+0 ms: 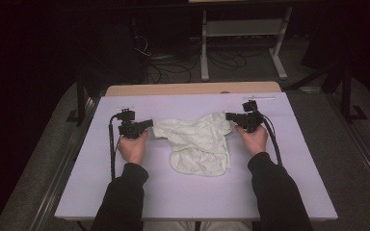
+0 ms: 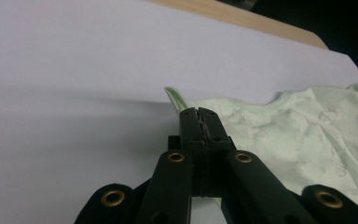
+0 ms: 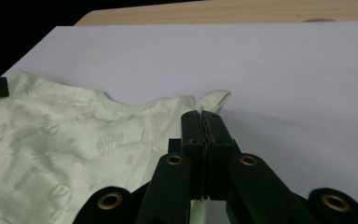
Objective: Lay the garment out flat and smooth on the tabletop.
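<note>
Garment handling at a white-covered bench (image 1: pixel 125 192): a person seated at its near edge works a pale green baby garment (image 1: pixel 200 142) with a hand-held tool in each hand. The left gripper (image 1: pixel 149 123) has its jaws fully closed on the garment's left corner, and the right gripper (image 1: pixel 229 116) has its jaws fully closed on the right corner, so the cloth hangs between them near the middle of the bench, its lower part crumpled on the sheet.

In the left gripper view, the left gripper (image 2: pixel 199 112) pinches a thin fold of green trim at the very edge of the garment (image 2: pixel 307 140), with the white sheet (image 2: pixel 74 70) running off behind. In the right gripper view, the right gripper (image 3: pixel 201 114) bites just below a small sleeve-like flap of the garment (image 3: pixel 65 140), where a printed pattern shows faintly across the fabric.

The step in hand looks like lifting and spreading the piece flat. Doing it well would call for raising both hands evenly, so neither corner takes the whole weight, and drawing them apart only until the top edge is taut, not stretched. Both grips are shallow, on hems rather than on a full fold, so a sudden tug could slip the cloth free. A slow lift that lets the bunched lower part fall open before it is laid down again would probably leave the fewest creases.
</note>
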Tool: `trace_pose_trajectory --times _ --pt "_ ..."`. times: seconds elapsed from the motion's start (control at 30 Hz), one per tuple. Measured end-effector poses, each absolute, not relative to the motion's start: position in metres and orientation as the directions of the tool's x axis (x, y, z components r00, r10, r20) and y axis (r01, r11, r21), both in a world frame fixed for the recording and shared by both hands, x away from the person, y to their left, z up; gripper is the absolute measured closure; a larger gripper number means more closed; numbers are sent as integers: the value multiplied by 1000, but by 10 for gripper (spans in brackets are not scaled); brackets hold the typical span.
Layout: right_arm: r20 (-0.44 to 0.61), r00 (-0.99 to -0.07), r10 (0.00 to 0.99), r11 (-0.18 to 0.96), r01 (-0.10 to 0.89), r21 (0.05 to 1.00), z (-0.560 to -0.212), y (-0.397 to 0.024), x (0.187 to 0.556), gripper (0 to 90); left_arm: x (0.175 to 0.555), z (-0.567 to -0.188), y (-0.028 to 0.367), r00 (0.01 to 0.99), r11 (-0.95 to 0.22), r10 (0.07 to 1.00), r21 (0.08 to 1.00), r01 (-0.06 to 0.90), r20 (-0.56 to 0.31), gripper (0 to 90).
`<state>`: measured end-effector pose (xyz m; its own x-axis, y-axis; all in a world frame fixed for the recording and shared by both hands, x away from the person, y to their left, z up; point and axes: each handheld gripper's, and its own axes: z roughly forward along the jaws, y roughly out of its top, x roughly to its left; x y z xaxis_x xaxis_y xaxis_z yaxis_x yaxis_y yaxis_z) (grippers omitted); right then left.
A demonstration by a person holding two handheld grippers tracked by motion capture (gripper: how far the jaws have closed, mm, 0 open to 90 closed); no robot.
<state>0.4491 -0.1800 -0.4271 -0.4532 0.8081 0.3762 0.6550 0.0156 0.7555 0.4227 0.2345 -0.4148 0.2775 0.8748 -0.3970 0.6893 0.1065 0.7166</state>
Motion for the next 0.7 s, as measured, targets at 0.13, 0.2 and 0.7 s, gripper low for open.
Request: trace_pose_trajectory --times 0.13,0.2,0.7 --pt "372 -466 803 15 639 769 -423 -178 448 872 425 -403 237 303 76 881 742 666 -363 898" --pt "376 -471 798 9 634 773 -420 -176 448 873 427 -396 239 313 63 884 751 658 -348 899" --pt "347 -507 789 -7 558 830 -385 -167 447 873 441 -348 247 379 -30 892 805 592 -245 899"
